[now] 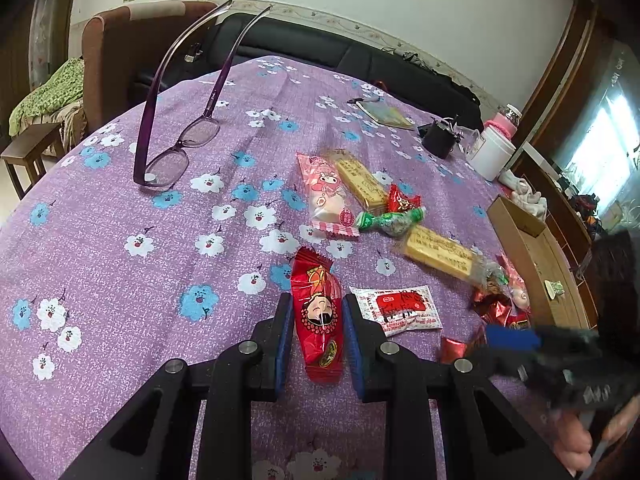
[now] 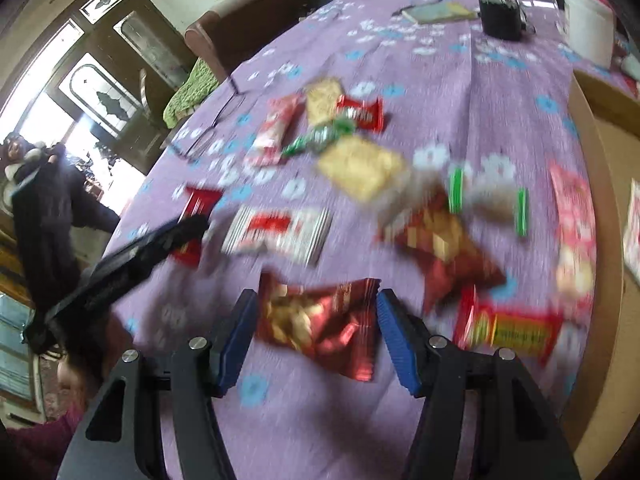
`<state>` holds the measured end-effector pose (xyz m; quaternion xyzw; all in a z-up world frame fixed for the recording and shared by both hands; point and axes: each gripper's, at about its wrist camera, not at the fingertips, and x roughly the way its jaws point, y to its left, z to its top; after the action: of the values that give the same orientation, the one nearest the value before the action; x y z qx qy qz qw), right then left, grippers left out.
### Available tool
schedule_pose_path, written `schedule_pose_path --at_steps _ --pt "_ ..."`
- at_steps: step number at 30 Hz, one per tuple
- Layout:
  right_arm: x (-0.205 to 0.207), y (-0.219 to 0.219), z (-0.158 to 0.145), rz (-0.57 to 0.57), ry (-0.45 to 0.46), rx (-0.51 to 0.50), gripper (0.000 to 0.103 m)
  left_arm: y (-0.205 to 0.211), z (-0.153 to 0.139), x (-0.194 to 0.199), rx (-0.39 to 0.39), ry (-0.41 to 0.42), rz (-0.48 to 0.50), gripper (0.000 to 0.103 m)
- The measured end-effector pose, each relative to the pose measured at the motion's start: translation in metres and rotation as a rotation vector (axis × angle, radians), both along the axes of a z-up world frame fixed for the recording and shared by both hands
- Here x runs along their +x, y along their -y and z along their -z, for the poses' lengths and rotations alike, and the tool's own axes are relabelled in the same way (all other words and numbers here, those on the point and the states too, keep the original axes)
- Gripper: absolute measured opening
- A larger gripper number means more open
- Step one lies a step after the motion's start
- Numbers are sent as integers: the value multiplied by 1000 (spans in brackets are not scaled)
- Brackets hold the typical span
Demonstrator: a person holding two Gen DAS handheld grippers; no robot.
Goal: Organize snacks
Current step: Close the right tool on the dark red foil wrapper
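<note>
My left gripper [image 1: 317, 308] is open, its blue pads on either side of a red cartoon-face snack packet [image 1: 318, 316] lying on the purple flowered tablecloth [image 1: 160, 240]. My right gripper [image 2: 316, 300] is open around a shiny red packet of golden snacks [image 2: 320, 320]; that view is blurred. Between and beyond lie a white-and-red packet [image 1: 400, 308], two yellow wafer bars [image 1: 440, 256], a pink packet [image 1: 330, 196] and a green candy [image 1: 390, 220]. A cardboard box [image 1: 532, 264] stands at the right with one small item inside.
Purple glasses [image 1: 176, 148] rest upside down at the far left. A black container [image 1: 438, 140], a white tub [image 1: 494, 152] and a notebook [image 1: 386, 116] stand at the back. A sofa and armchair lie beyond the table. A person [image 2: 44, 208] stands by the door.
</note>
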<state>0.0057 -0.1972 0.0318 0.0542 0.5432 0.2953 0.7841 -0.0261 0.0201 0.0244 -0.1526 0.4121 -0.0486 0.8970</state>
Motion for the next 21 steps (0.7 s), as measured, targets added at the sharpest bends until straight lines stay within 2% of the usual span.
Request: schedule_pose_path --at_steps 4,5,7,9,13,17,18,19,21 --pt "-31 -6 -5 -130 -19 13 62 -1 0 -1 -4 0 -2 25" --pt "-38 -9 -8 -154 4 -7 62 -1 0 0 -5 -2 -2 25" --pt "-46 -15 -22 -155 148 -113 62 -1 0 -1 -4 0 -4 25" --pt "-46 -20 -28 -162 230 -167 66 -1 -1 -1 -3 2 -4 25" --pt "-46 -38 -24 -218 256 -181 66 0 -1 -2 0 4 -1 25" --pt "-50 -55 -12 -265 289 -258 66 0 -1 -2 3 7 0 25" --pt "-51 -56 -7 -264 301 -288 60 0 -1 -2 4 5 1 25" --pt "-52 -56 -3 -258 309 -313 48 0 -1 -1 5 5 1 25" --pt "-55 -53 0 -253 324 -306 34 1 -1 -1 9 5 3 25"
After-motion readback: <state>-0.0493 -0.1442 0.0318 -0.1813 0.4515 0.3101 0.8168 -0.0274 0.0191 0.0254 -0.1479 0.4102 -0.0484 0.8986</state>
